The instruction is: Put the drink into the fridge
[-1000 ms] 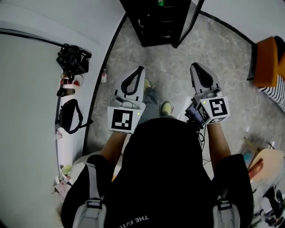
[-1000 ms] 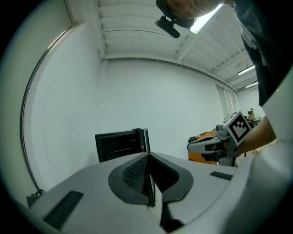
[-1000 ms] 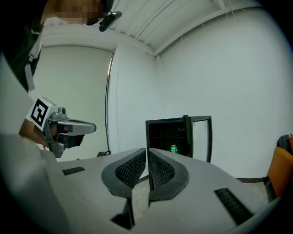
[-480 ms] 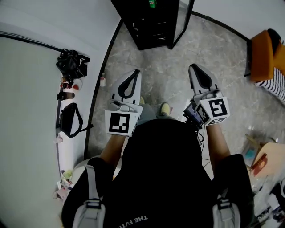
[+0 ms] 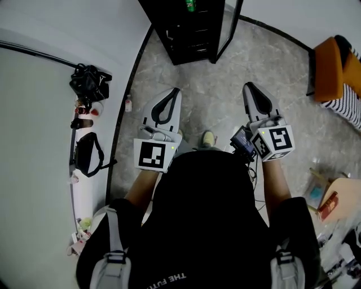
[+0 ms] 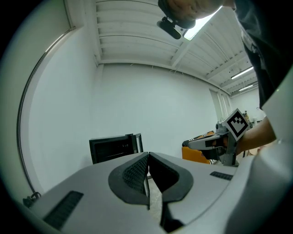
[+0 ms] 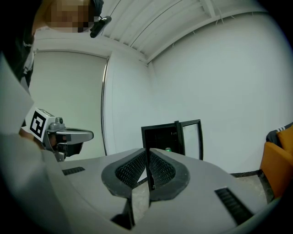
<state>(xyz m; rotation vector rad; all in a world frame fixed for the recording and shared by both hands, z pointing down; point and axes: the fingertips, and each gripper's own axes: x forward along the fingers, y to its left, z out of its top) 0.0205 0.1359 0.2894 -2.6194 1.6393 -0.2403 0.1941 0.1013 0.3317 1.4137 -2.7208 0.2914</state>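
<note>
Grey floor (image 5: 217,99); left tongs (image 5: 174,93), right tongs (image 5: 250,89) closed, empty

Left gripper (image 6: 147,160), jaws together and empty, faces the black fridge (image 6: 114,147).

- Small black fridge cabinet (image 5: 181,35): black frame, dark interior.
- Green drink can (image 5: 190,5): green.
- Stone floor (image 5: 225,79): grey, marbled veining.
- Left gripper (image 5: 175,90), right gripper (image 5: 249,86): pale grey shells, black ribbed pads, white cubes bearing black square markers.
- Upholstered orange chair (image 5: 327,68): orange.
- Striped fabric (image 5: 347,110): black-and-white stripes.
</note>
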